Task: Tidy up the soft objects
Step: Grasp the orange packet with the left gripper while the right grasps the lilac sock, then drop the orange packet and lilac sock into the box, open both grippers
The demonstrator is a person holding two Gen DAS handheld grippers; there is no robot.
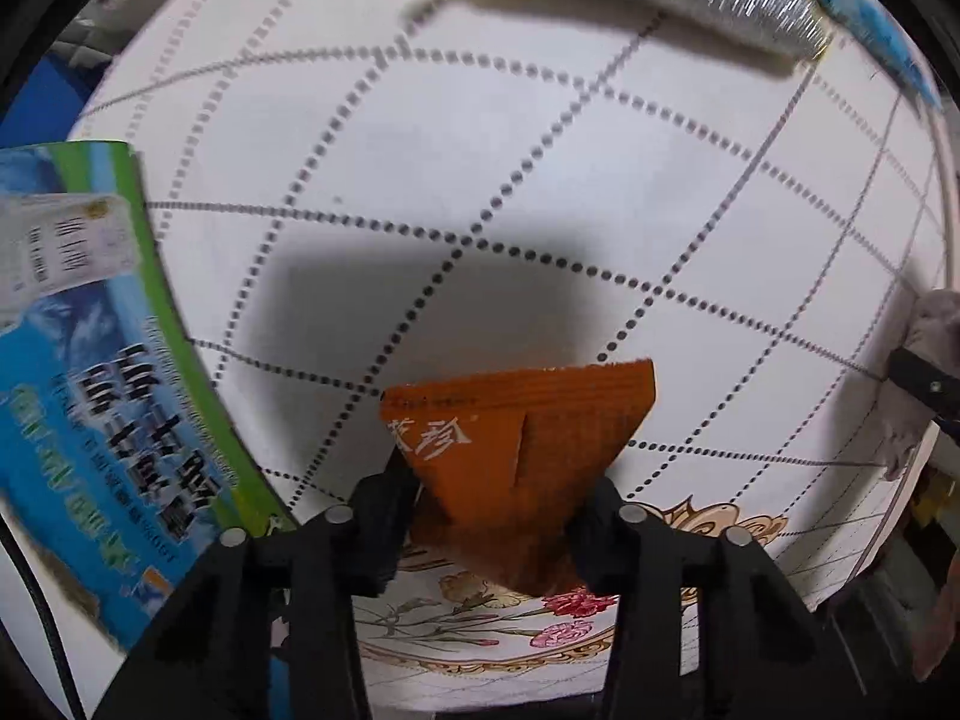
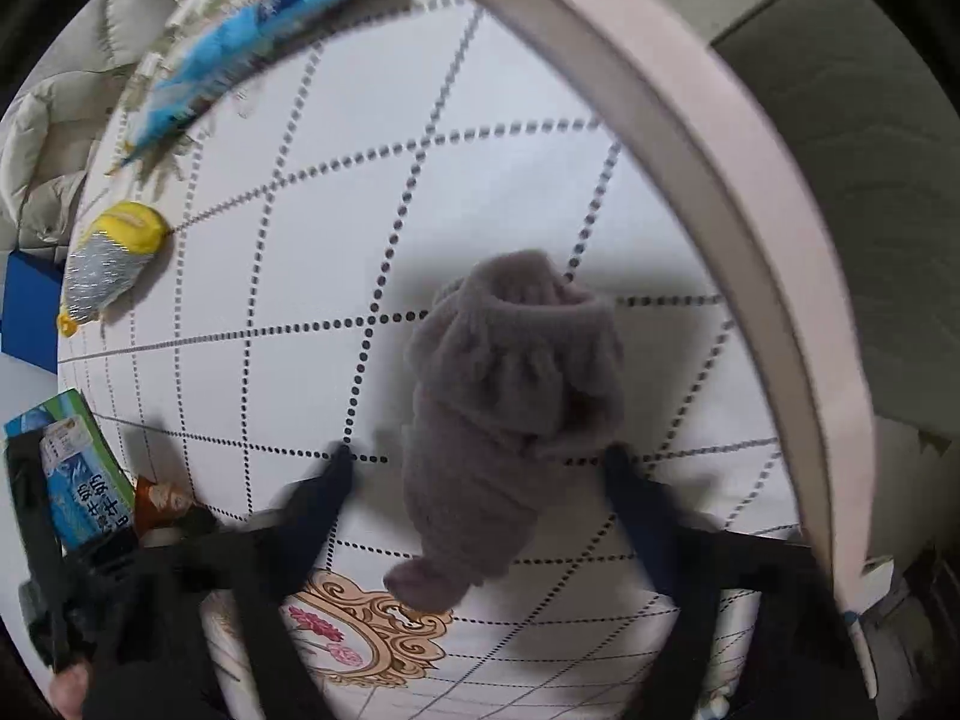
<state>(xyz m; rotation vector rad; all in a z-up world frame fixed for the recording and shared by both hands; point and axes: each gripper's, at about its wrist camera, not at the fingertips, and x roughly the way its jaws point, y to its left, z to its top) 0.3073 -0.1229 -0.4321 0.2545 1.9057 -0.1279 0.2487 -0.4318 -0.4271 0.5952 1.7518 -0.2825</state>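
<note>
Left gripper [image 1: 498,498]: jaws clamped on an orange packet [image 1: 516,450], held above the white dotted-grid table cover [image 1: 540,150]. Its shadow falls just ahead.

Right gripper [image 2: 480,468]: jaws apart, straddling a grey fuzzy sock [image 2: 510,396]. The sock lies between the fingers; contact is too blurred to tell.

Left of the packet, a blue-green milk pouch [image 1: 108,372] lies at the cover's edge. Farther out, a silver-and-yellow pouch [image 2: 108,264] rests near the far rim, and a blue wrapper [image 2: 240,42] lies beyond it. A pink curved rim [image 2: 750,210] arcs to the right of the sock.

Risks, as judged: the packet is gripped near one corner, so it may pivot or slip. The sock is limp; closing on a loose fold could let it sag free. Motion blur suggests speed, which may cause a missed grasp.
</note>
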